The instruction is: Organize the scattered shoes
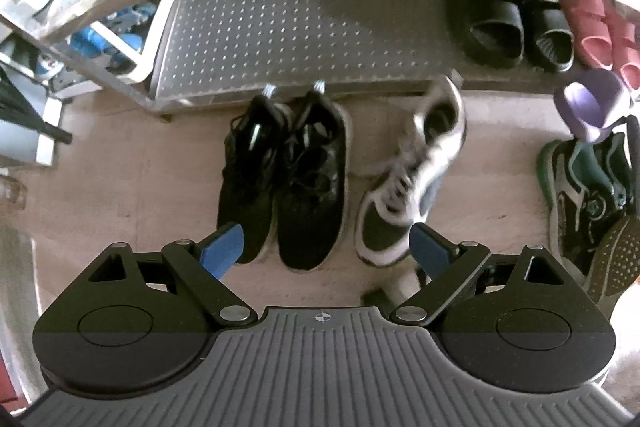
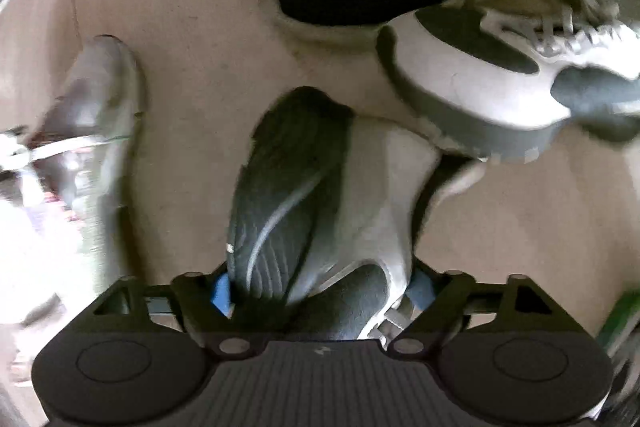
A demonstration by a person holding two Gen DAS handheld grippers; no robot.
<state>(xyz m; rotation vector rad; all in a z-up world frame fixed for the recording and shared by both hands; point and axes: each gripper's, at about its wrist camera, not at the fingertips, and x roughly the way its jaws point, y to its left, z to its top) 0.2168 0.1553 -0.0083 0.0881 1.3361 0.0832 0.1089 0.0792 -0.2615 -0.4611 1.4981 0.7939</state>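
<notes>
While the right gripper (image 2: pixel 322 291) carries 1 white-and-grey sneaker (image 2: pixel 320 195), its mate (image 1: pixel 408 179) waits on the floor (image 1: pixel 120 187) before the shoe rack (image 1: pixel 280 39).

Step in hand, as judged: pairing the second white-and-grey sneaker with its mate, which lies angled just beside 2 black sneakers (image 1: pixel 284 179) aligned at the rack's lower shelf. Right jaws stand wide, with the blue pads (image 2: pixel 222 293) against both sides of the sneaker; it appears clamped, sole turned toward the camera. Left gripper (image 1: pixel 322 247) hangs above the black pair, jaws apart and holding nothing. Next move calls for lowering the held sneaker parallel to its mate, toe the same way, then straightening the angled shoe. Green-and-black sneakers (image 1: pixel 588 195) and a purple slipper (image 1: pixel 592 103) remain unsorted.
</notes>
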